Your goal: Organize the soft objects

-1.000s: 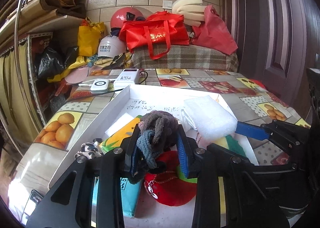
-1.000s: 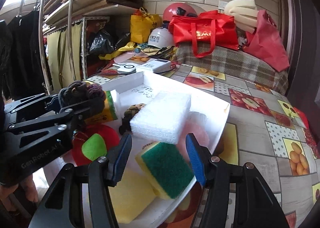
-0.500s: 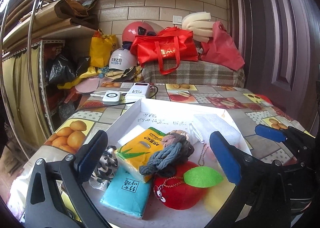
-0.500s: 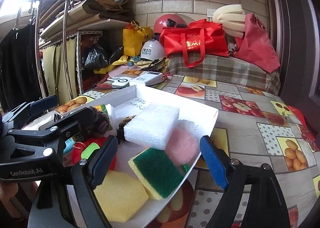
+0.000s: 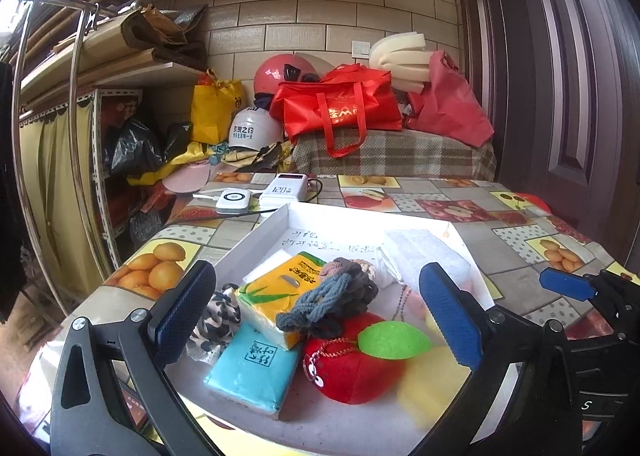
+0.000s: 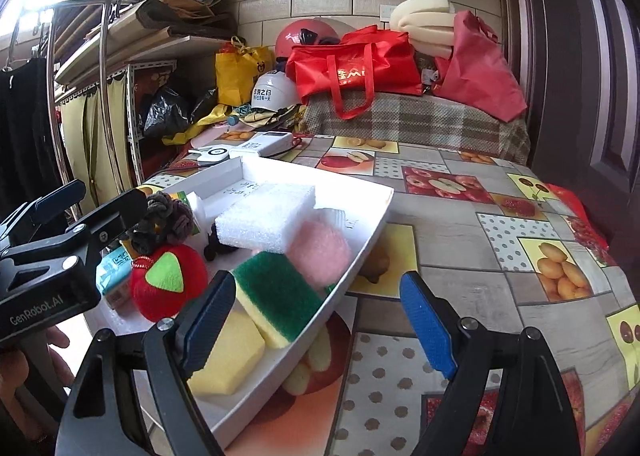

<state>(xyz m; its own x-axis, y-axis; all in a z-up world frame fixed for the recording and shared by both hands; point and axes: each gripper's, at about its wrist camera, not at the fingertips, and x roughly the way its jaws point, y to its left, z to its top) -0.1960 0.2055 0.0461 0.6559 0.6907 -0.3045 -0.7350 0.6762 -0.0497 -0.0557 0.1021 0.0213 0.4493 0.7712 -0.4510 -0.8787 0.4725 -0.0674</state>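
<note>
Soft things gathered in the tray, both grippers empty.

The white tray ahead of the fingers already holds the lot: foam block, sponge, plush apple, tissue packs, hair ties. The left gripper gapes wide over the ties and grips nothing; the right gripper stands half open astride the tray's near rim (nothing pinched). Little seems left, as no soft thing shows outside.

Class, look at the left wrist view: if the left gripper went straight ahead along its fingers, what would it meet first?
Most likely the bundle of hair ties lying on the yellow tissue pack in the white tray. It sits midway between the left gripper's open jaws, though depth is hard to judge.
</note>
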